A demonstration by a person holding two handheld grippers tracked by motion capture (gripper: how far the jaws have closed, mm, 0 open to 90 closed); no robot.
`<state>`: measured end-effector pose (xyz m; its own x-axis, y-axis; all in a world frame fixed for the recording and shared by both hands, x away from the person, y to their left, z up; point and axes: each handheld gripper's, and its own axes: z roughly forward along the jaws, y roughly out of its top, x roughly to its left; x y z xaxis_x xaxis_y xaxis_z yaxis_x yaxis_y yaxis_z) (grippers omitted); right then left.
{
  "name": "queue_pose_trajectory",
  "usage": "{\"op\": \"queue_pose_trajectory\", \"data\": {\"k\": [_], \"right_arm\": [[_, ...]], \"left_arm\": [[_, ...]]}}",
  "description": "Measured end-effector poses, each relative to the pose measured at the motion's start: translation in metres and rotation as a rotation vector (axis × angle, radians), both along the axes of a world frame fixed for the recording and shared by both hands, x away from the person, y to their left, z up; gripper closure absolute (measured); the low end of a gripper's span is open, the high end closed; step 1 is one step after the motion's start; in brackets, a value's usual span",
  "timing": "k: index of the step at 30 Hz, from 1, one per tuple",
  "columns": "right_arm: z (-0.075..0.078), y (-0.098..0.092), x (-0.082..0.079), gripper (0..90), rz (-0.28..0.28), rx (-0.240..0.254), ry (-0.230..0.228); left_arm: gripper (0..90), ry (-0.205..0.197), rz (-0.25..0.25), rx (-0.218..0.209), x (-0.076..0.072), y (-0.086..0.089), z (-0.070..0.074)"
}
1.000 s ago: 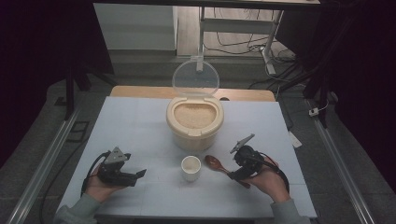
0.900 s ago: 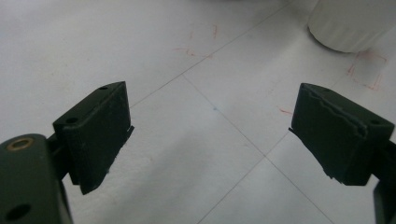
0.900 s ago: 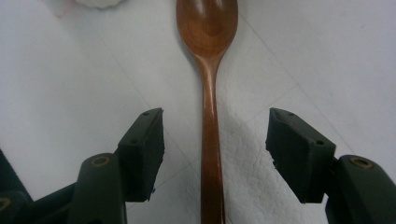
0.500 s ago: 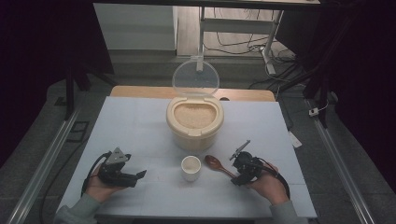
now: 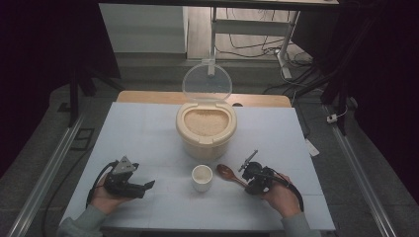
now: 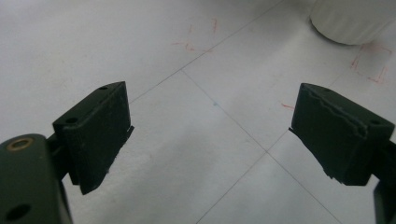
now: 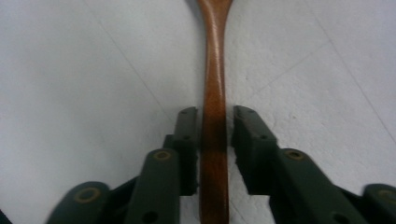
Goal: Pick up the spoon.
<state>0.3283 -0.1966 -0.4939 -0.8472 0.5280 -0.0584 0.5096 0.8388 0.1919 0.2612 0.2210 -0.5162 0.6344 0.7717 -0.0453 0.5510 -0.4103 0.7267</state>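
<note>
A wooden spoon (image 5: 228,174) lies on the white table right of a small white cup (image 5: 202,176) of rice. In the right gripper view its handle (image 7: 215,70) runs straight between the jaws. My right gripper (image 5: 246,180) (image 7: 215,116) has just been closing on that handle; the pads stand close on both sides, with a sliver of table showing at the right pad, so it is open. My left gripper (image 5: 146,188) (image 6: 210,135) rests low at the front left, open wide and empty, with the cup (image 6: 355,18) far off.
A cream rice container (image 5: 206,129) full of rice stands behind the cup, its clear lid (image 5: 207,81) raised upright. The table's front edge (image 5: 197,230) runs just below both hands. Thin seams and red marks cross the table top (image 6: 196,42).
The right gripper's jaws have narrowed from wide apart to close around the spoon's handle, and the hand has sunk slightly toward the table. The left hand and gripper have kept still.
</note>
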Motion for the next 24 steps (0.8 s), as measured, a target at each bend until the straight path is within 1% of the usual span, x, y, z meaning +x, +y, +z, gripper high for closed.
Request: {"op": "queue_pose_trajectory", "data": {"k": [2,3,4,9,14,17,18,19,22,23,24], "right_arm": [[0.0,0.001,0.0,75.9,0.001,-0.002,0.004],[0.0,0.0,0.0,77.8,-0.009,0.0,0.004],[0.0,0.001,0.0,78.1,-0.021,0.003,0.018],[0.001,0.0,0.0,78.5,-0.027,0.004,0.014],[0.002,-0.003,0.001,78.6,-0.021,0.026,0.014],[0.003,-0.007,0.002,78.6,-0.034,0.048,0.019],[0.005,-0.01,0.002,78.6,-0.045,0.082,0.02],[0.005,-0.01,0.002,78.6,-0.045,0.082,0.02],[0.011,-0.016,0.002,78.6,-0.051,0.123,0.017],[0.015,-0.02,0.002,78.6,-0.056,0.143,0.015],[0.015,-0.02,0.002,78.6,-0.056,0.143,0.015]], "left_arm": [[11.8,0.001,-0.001,0.001,0.0,0.0,0.0],[11.8,0.001,0.0,0.001,0.0,0.0,0.0],[11.8,0.002,0.0,0.001,0.0,0.0,0.0],[11.8,0.002,0.0,0.004,0.0,0.0,-0.001],[11.8,0.004,-0.001,0.007,0.0,0.001,-0.001],[11.8,0.005,0.0,0.007,0.0,0.001,-0.002],[11.8,0.005,0.0,0.007,0.0,0.001,-0.002],[11.8,0.006,-0.001,0.008,0.0,0.001,-0.002],[11.8,0.006,-0.003,0.011,0.0,0.0,-0.002],[11.8,0.006,-0.004,0.012,0.0,0.0,-0.002],[11.8,0.006,-0.004,0.013,0.0,0.0,-0.002]]}}
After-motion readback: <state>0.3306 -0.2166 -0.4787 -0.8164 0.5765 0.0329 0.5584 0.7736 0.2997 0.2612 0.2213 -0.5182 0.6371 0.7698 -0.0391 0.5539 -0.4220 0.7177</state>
